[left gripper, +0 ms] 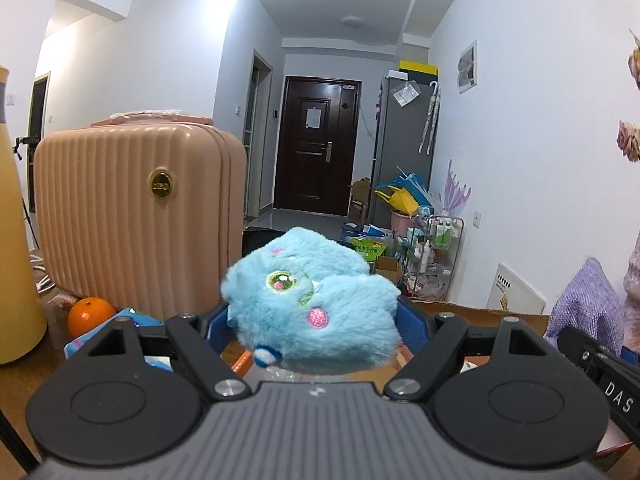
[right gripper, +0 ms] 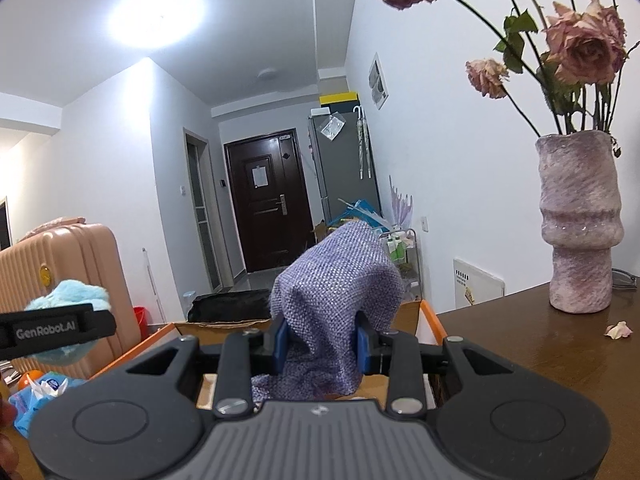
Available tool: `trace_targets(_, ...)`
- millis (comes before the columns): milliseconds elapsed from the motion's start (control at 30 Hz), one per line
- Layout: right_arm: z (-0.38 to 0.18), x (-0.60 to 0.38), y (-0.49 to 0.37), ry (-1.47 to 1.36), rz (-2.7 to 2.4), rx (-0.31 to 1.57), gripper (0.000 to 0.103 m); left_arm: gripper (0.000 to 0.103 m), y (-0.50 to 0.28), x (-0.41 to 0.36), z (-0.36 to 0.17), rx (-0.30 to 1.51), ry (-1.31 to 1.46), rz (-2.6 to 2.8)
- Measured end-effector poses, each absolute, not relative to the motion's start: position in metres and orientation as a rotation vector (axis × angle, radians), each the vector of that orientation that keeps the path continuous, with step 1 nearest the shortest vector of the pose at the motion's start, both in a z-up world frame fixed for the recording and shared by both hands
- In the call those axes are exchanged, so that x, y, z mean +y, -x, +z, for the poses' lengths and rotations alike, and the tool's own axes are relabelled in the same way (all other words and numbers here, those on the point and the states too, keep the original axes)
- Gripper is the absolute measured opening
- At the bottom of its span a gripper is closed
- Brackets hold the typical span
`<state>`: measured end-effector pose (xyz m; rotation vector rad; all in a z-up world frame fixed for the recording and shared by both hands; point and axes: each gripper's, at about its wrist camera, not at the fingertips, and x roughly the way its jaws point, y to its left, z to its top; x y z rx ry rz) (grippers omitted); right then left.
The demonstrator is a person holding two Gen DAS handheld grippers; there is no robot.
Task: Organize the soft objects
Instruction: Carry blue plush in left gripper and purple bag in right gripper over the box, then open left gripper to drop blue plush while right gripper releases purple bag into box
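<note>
Holding, left gripper (left gripper: 314, 320): the blue pads are pinching a fluffy light-blue plush toy with green embroidered eyes and pink cheek (left gripper: 316, 296), lifted above the desk.
Holding, right gripper (right gripper: 320, 346): the pads are pressed on a lilac woven cloth pouch (right gripper: 338, 292), which hangs over an open orange-edged cardboard box (right gripper: 430, 320).
Desk, right edge: a mottled pink ceramic vase of dried roses (right gripper: 580, 224) stands on brown wood.
Desk, left side: a round orange fruit (left gripper: 90, 316) lies near a ribbed pink hard-shell suitcase (left gripper: 132, 216).

The suitcase (left gripper: 136, 216) stands behind the orange (left gripper: 90, 315), left of the plush (left gripper: 316, 300).
</note>
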<state>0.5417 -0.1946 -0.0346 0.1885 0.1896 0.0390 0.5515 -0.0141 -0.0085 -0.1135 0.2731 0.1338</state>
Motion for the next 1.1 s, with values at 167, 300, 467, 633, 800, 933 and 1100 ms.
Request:
trace_targets(167, -0.036, -0.196, -0.552, -0.185, 0.048, 0.210, 0.032, 0.082, -0.565, -0.017, -0.013, 0.282, 0.077, 0.131)
trace_targets(300, -0.039, -0.200, -0.558, -0.197, 0.050, 0.242, 0.032, 0.082, -0.571, -0.014, -0.018, 0.298, 0.070, 0.133)
trace_targets(467, -0.042, -0.201, -0.559, -0.197, 0.051, 0.265, 0.032, 0.082, -0.573, -0.011, -0.021, 0.316, 0.080, 0.134)
trace_targets(633, -0.042, -0.200, -0.560, -0.184, 0.053, 0.276, 0.042, 0.091, -0.572, -0.012, -0.022, 0.313, 0.072, 0.124)
trace_targets(800, -0.041, -0.199, -0.557, -0.168, 0.040, 0.257, 0.061, 0.103, -0.569, -0.012, -0.020, 0.291, 0.067, 0.143)
trace_targets(933, -0.039, -0.196, -0.549, -0.146, 0.030, 0.213, 0.091, 0.103, -0.568, -0.012, -0.020, 0.289, 0.061, 0.151)
trace_targets(1100, -0.038, -0.193, -0.545, -0.117, 0.008, 0.174, 0.102, 0.103, -0.567, -0.015, -0.022, 0.285, 0.052, 0.168)
